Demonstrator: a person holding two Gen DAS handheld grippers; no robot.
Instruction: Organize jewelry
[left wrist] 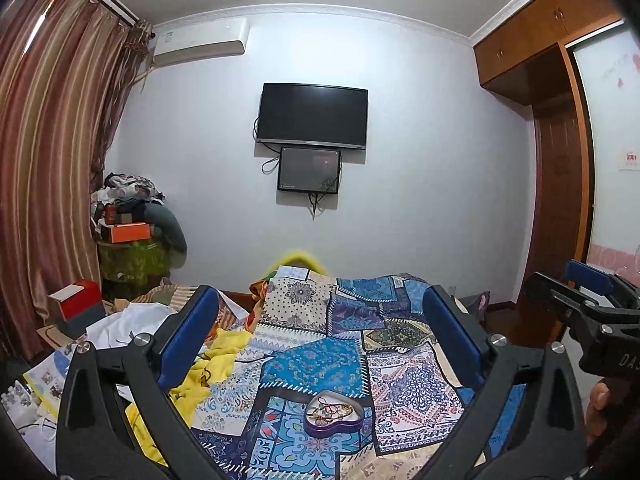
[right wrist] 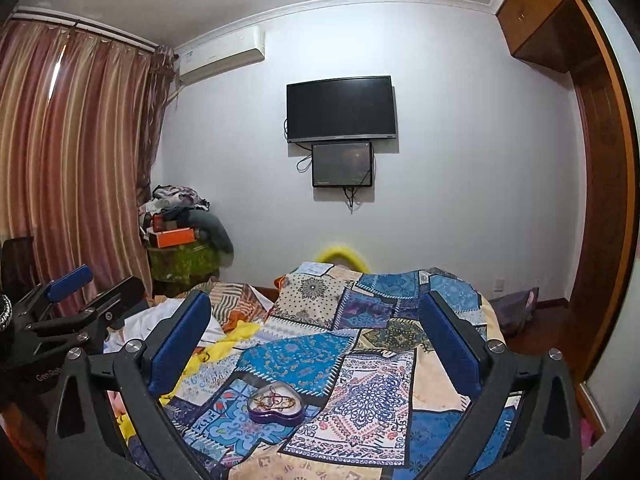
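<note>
A purple heart-shaped tin (left wrist: 334, 416) lies open on the patchwork bedspread (left wrist: 316, 364), with a tangle of thin chains and bracelets (left wrist: 331, 409) inside. In the right wrist view the same tin (right wrist: 276, 405) sits low between the fingers. My left gripper (left wrist: 320, 304) is open wide, its blue pads held above the bed, nothing between them. My right gripper (right wrist: 316, 308) is likewise open and empty. Each gripper also shows at the edge of the other's view: the right gripper (left wrist: 576, 292) on the right, the left gripper (right wrist: 80, 292) on the left. Both hover short of the tin.
A yellow cloth (left wrist: 216, 364) and white fabric (left wrist: 132, 320) lie on the bed's left side, with papers and a red box (left wrist: 76, 300). A cluttered stand (left wrist: 128, 232) is by the striped curtain (left wrist: 52, 160). Two screens (left wrist: 312, 116) hang on the far wall; a wooden wardrobe (left wrist: 560, 120) stands right.
</note>
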